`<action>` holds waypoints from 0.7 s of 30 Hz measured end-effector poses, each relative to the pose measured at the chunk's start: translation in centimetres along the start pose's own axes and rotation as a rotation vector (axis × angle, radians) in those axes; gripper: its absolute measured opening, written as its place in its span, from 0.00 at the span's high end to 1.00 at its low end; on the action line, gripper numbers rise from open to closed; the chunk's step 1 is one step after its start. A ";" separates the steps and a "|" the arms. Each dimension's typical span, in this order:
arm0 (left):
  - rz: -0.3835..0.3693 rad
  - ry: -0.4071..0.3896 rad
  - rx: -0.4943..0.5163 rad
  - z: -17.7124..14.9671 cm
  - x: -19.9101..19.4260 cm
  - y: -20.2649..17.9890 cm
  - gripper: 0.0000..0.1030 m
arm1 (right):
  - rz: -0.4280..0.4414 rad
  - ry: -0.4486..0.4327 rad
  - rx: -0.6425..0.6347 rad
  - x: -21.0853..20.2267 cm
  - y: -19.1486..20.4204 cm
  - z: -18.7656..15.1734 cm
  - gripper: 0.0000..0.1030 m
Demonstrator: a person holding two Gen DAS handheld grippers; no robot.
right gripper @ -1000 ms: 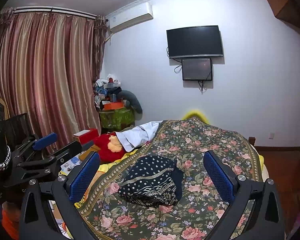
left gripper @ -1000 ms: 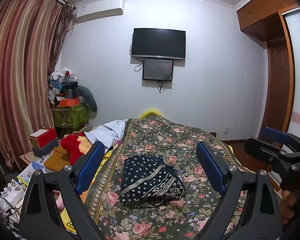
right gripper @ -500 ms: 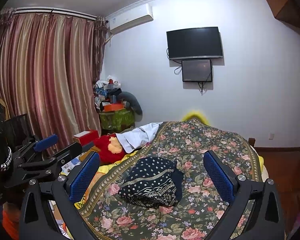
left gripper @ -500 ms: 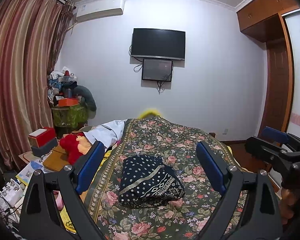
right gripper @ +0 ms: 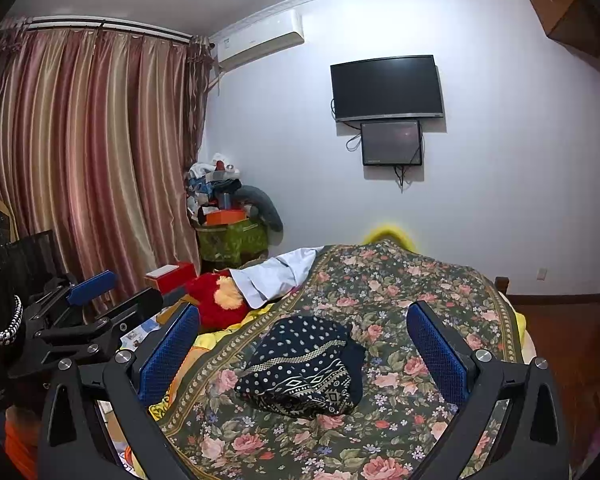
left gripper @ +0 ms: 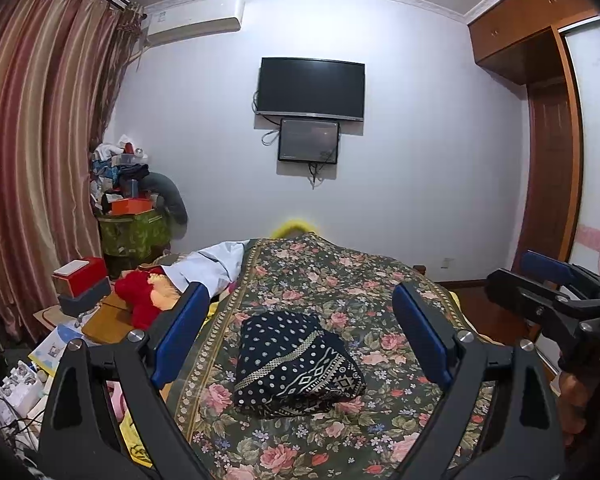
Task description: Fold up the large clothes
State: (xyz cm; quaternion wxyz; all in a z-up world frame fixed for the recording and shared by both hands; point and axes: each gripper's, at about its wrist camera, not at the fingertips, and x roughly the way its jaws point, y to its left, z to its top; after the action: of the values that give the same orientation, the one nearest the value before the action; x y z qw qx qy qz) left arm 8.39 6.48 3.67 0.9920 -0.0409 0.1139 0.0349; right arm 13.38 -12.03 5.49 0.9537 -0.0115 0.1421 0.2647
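A folded dark garment (left gripper: 296, 364), dotted and banded with a pale geometric pattern, is seen lying at lower centre of the frame on a floral bedspread (left gripper: 340, 280). The left gripper (left gripper: 300, 344) is held above it with jaws spread wide and nothing between the blue pads, clear of the cloth. The right gripper (left gripper: 556, 292) is observed at the right edge, its jaws apart, and a wall-mounted television (left gripper: 311, 89) is noted at upper centre.

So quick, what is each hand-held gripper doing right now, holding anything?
Left hand-held gripper: open, holding nothing.
Right hand-held gripper: open, holding nothing.
The folded dark navy patterned garment lies on the floral bedspread.
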 end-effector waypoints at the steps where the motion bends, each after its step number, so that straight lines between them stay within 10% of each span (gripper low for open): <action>1: -0.006 0.003 0.001 0.0 0.0 0.0 0.09 | 0.001 0.000 0.001 0.0 0.0 0.0 0.00; 21: -0.005 -0.002 0.031 0.0 -0.5 -1.3 0.09 | -0.015 -0.011 0.015 -0.1 0.3 0.4 0.00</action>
State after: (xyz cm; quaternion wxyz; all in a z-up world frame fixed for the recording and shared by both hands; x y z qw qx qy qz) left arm 8.05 5.15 3.85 0.9928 -0.0258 0.1131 0.0308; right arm 13.27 -11.76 5.91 0.9565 -0.0041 0.1386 0.2567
